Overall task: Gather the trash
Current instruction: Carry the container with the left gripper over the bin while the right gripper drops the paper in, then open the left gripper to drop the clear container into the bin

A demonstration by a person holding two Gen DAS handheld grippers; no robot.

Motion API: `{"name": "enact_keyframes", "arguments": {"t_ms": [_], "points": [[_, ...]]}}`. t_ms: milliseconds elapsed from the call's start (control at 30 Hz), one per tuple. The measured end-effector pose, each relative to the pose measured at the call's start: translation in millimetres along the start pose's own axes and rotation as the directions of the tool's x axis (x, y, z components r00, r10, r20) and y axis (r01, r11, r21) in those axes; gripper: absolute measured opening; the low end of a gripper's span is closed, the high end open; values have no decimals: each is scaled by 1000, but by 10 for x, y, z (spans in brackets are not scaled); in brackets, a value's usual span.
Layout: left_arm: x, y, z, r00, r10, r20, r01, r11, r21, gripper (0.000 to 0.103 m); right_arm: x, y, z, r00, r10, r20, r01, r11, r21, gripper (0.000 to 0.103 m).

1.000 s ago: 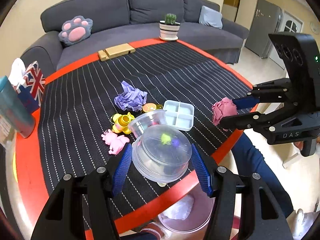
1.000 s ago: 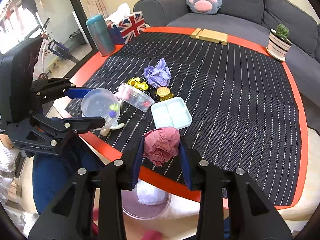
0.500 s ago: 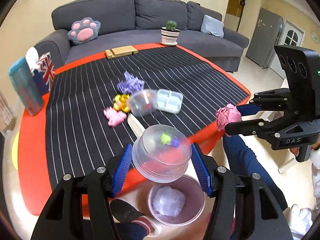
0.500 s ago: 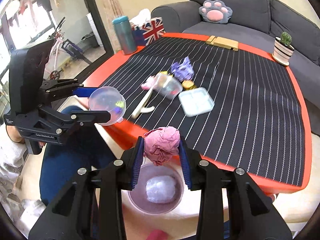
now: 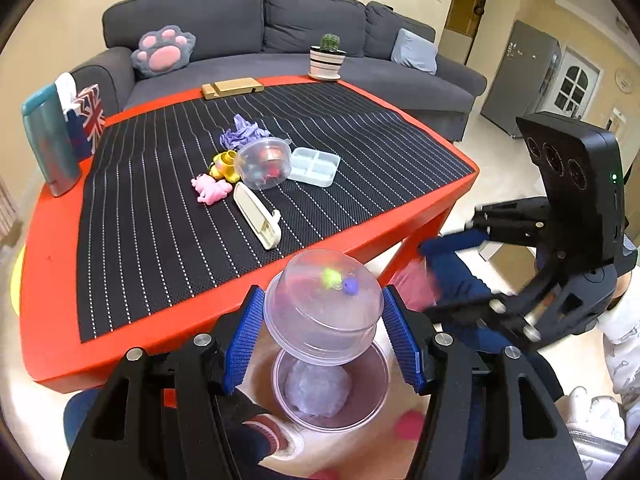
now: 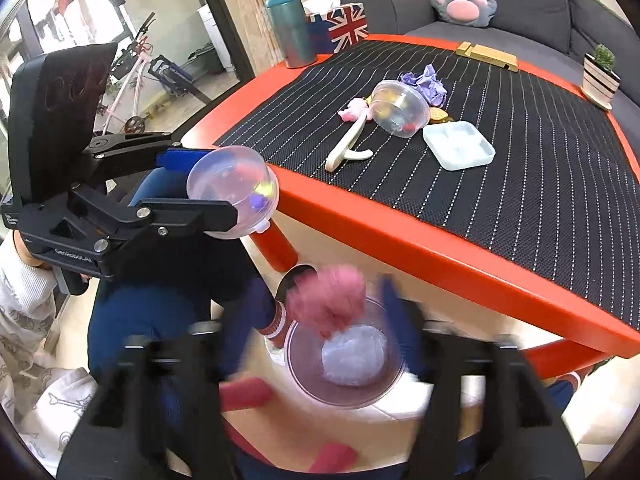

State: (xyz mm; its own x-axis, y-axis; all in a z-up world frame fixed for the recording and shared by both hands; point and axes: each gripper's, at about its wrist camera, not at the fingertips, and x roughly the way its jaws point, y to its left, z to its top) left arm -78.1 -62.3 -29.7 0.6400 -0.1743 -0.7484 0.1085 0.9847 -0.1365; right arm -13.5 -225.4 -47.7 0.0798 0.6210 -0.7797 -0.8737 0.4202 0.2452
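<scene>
My left gripper [image 5: 324,332] is shut on a clear plastic tub [image 5: 324,304] with small yellow and purple bits inside, held above a round bin [image 5: 372,392] on the floor by the red table. A pale wad lies in the bin [image 6: 352,352]. My right gripper [image 6: 332,320] is blurred by motion; its fingers stand wide apart, and the pink crumpled paper ball [image 6: 328,300] sits between them, just above the bin rim [image 6: 304,376]. In the left wrist view the right gripper [image 5: 452,276] is at right with the pink ball [image 5: 412,288] beside it. A purple crumpled paper [image 5: 240,134] lies on the table mat.
On the striped mat [image 5: 160,184] lie a second clear tub [image 5: 264,162] of small items, a white divided tray [image 5: 316,166], a pink toy [image 5: 210,188], a yellow toy [image 5: 224,162] and a cream shoehorn [image 5: 258,216]. A teal flask [image 5: 48,144], a flag tissue box [image 5: 90,120] and a potted cactus [image 5: 328,58] stand at the edges.
Both grippers have moved back off the table and down over the floor bin. The right gripper's fingers have spread apart and the pink ball is blurred above the bin.
</scene>
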Motion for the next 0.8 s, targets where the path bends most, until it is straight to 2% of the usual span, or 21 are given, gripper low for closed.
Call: {"name": "enact_keyframes", "arguments": {"t_ms": [33, 233, 800], "points": [[-4, 1, -9, 1000, 0, 0, 0, 1000, 0, 59, -4, -7, -3, 1000, -7, 4, 7, 1000, 4, 86], [39, -21, -70, 1000, -7, -20, 7, 1000, 2, 59, -55, -94, -22, 998, -56, 25, 55, 997, 48, 93], [174, -248, -170, 997, -36, -69, 39, 999, 37, 59, -314, -238, -146, 986, -148, 79, 138, 983, 118, 95]]}}
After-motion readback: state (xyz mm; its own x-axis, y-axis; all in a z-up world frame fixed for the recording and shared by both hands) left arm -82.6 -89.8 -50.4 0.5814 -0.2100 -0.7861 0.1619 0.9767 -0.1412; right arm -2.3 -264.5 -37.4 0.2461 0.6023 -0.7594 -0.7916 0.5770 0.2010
